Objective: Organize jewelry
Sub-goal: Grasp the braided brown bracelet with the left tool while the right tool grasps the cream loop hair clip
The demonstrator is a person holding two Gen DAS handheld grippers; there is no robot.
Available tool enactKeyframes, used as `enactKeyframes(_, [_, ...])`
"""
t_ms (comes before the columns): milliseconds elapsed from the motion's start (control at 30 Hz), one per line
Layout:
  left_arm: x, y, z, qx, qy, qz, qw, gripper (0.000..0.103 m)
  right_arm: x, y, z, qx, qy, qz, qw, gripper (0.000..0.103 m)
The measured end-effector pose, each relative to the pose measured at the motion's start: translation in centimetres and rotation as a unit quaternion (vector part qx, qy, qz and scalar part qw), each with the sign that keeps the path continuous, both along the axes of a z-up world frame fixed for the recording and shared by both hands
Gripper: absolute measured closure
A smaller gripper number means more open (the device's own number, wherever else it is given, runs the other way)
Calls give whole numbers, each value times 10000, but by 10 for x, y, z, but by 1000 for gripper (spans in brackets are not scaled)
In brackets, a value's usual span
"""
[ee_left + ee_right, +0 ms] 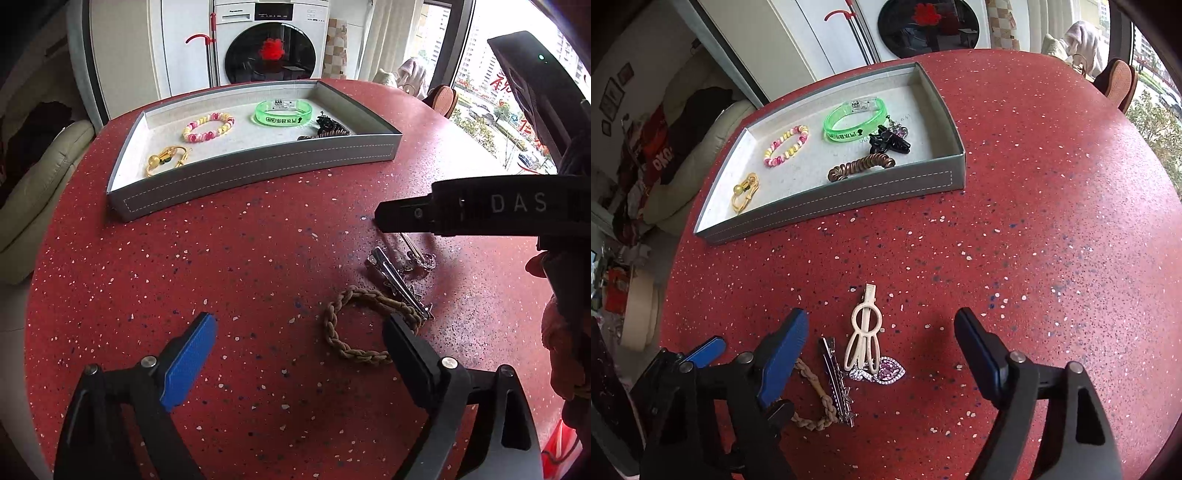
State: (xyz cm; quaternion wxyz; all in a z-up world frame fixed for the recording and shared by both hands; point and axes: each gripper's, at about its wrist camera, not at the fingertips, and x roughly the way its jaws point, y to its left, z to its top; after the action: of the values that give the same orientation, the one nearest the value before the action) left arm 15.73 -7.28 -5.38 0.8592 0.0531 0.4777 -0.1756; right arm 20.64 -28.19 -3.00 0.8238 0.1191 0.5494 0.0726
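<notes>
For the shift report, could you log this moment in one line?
left gripper: open, by braided bracelet | right gripper: open, over cream clip

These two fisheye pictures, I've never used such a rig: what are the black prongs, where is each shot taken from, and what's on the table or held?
There is no robot arm: a person holds a two-finger gripper in each hand, and each gripper carries a forward-looking camera. One picture is from the left gripper, the other from the right gripper; the prongs are their fingers. Both are open and hold nothing. On the red table stands a grey tray holding a green bangle, a bead bracelet, a gold piece, a black claw clip and a brown coil tie. Still loose by the grippers: a braided bracelet, a silver clip, a cream clip and a purple brooch.
</notes>
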Motion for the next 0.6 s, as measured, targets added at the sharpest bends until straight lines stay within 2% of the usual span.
enactKeyframes(67, [0, -1, 0, 1, -22, -7, 10000, 0, 2, 4, -2, -50, 44, 82, 9999, 31])
enactKeyframes(133, [-1, -2, 0, 30, -51, -29, 10000, 3, 4, 8, -5, -137, 104, 173, 9997, 41])
enactKeyframes(367, [-2, -10, -4, 179, -66, -114, 9998, 10, 7, 26, -6, -663, 170, 541, 9962, 61])
enactKeyframes(467, [-3, -13, -4, 231, -84, -168, 9996, 10, 7, 29, -6, -832, 192, 630, 9944, 73])
enactKeyframes(533, [-3, -14, -3, 276, -126, -198, 9993, 17, 7, 29, -5, -882, 218, 643, 9938, 83])
enactKeyframes(600, [-3, -15, -3, 288, -121, -228, 9993, 19, 6, 28, -5, -900, 226, 642, 9936, 89])
